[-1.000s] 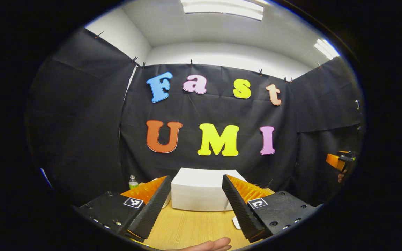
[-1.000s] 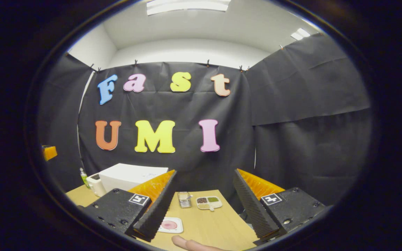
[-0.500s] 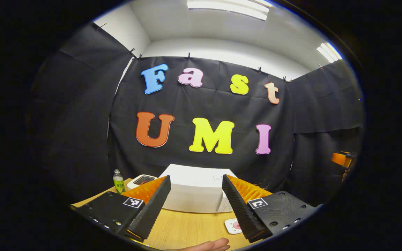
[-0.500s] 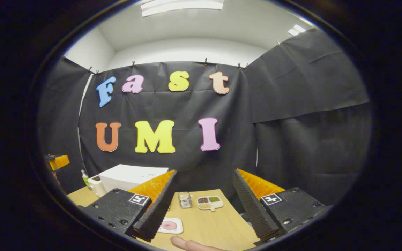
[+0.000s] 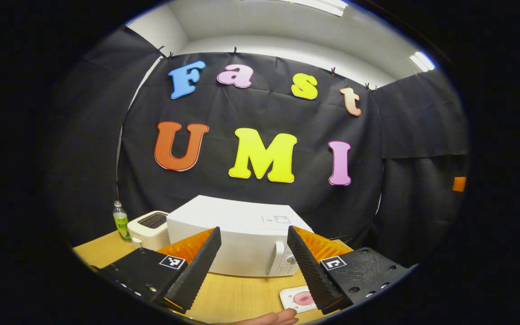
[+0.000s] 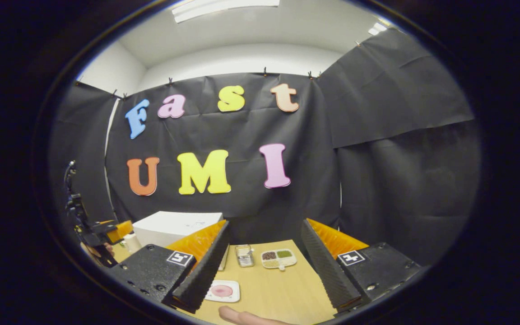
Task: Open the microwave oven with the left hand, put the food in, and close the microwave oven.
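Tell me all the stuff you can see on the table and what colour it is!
microwave: one, white, back middle of the table, door shut.
toaster: one, cream, just left of the microwave.
bottle: one, clear with a green label, left of the toaster.
plate: one, white and square with pink food on it, near the front of the table.
tray: one, white with small compartments of dark, green and pale bits, farther back.
metal box: one, silvery, just left of the tray.
table: one, light wood.
left gripper: one, open, holding nothing, pointing at the microwave.
right gripper: one, open, holding nothing, over the table.
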Demonstrator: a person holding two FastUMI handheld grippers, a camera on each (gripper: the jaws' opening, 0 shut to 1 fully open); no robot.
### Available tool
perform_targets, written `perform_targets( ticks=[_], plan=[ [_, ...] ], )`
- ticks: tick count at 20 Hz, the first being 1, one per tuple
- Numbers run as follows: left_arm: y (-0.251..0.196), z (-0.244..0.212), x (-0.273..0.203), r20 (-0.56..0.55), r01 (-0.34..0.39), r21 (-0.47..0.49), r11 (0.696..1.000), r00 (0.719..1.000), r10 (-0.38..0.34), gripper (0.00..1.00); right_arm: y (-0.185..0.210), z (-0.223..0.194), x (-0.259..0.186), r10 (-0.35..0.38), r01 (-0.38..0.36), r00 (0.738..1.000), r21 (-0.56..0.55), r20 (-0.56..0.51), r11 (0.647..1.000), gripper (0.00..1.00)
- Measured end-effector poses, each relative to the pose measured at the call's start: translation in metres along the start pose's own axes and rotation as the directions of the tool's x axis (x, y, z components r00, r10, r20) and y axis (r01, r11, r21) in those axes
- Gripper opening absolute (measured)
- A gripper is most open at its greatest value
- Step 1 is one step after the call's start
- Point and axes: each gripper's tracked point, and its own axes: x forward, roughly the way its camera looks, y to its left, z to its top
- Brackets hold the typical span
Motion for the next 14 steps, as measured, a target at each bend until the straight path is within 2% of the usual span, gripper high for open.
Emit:
perform_targets(
  ticks=[1,2,3,4,5,6,7,8,9,10,11,12,13,14],
  plan=[
    [-0.005,-0.013,0.012,-0.019,0.015,-0.004,1.000,1.000,-0.015,0.93,-0.001,-0.001,0.001,0.005,-0.005,1.000,-0.002,-0.002,1.000,1.00],
    [-0.010,-0.025,0.024,-0.030,0.024,-0.002,1.000,0.999,-0.024,0.93,-0.003,-0.001,0.002,0.006,-0.006,1.000,-0.003,0.000,1.000,0.93],
    [-0.013,-0.036,0.034,-0.036,0.028,0.006,1.000,0.999,-0.027,0.93,-0.006,-0.001,0.003,0.006,-0.006,1.000,-0.005,0.005,1.000,1.00],
    [-0.015,-0.046,0.045,-0.040,0.030,0.019,0.999,0.999,-0.030,0.93,-0.009,-0.001,0.004,0.005,-0.005,1.000,-0.006,0.012,1.000,0.94],
    [-0.018,-0.058,0.054,-0.048,0.033,0.028,0.999,0.998,-0.032,0.93,-0.012,-0.003,0.004,0.003,-0.003,1.000,-0.004,0.018,1.000,0.93],
    [-0.022,-0.069,0.062,-0.053,0.037,0.033,0.999,0.998,-0.035,0.93,-0.016,-0.006,0.005,0.004,-0.004,1.000,0.000,0.021,1.000,1.00],
    [-0.028,-0.079,0.069,-0.059,0.050,0.027,0.998,0.997,-0.049,0.93,-0.019,-0.010,0.006,0.005,-0.006,1.000,0.006,0.019,1.000,1.00],
    [-0.034,-0.086,0.075,-0.062,0.065,0.022,0.998,0.996,-0.064,0.93,-0.022,-0.014,0.008,0.008,-0.008,1.000,0.011,0.013,1.000,0.93],
    [-0.039,-0.095,0.081,-0.066,0.077,0.019,0.997,0.995,-0.075,0.93,-0.025,-0.019,0.010,0.010,-0.010,1.000,0.012,0.006,1.000,1.00],
    [-0.042,-0.102,0.087,-0.070,0.083,0.018,0.996,0.994,-0.081,0.93,-0.029,-0.021,0.011,0.010,-0.010,1.000,0.012,0.006,1.000,1.00],
    [-0.043,-0.111,0.095,-0.082,0.080,0.020,0.997,0.994,-0.078,0.93,-0.033,-0.021,0.013,0.008,-0.008,1.000,0.007,0.011,1.000,0.93],
    [-0.044,-0.120,0.101,-0.096,0.075,0.024,0.997,0.993,-0.073,0.93,-0.037,-0.020,0.014,0.004,-0.004,1.000,-0.002,0.020,1.000,1.00],
    [-0.046,-0.128,0.106,-0.104,0.077,0.023,0.997,0.992,-0.074,0.93,-0.041,-0.021,0.014,-0.001,0.002,1.000,-0.013,0.028,1.000,0.93],
    [-0.046,-0.135,0.113,-0.109,0.067,0.021,0.998,0.992,-0.065,0.93,-0.044,-0.023,0.016,-0.008,0.008,0.999,-0.017,0.031,1.000,0.93]
  ],
)
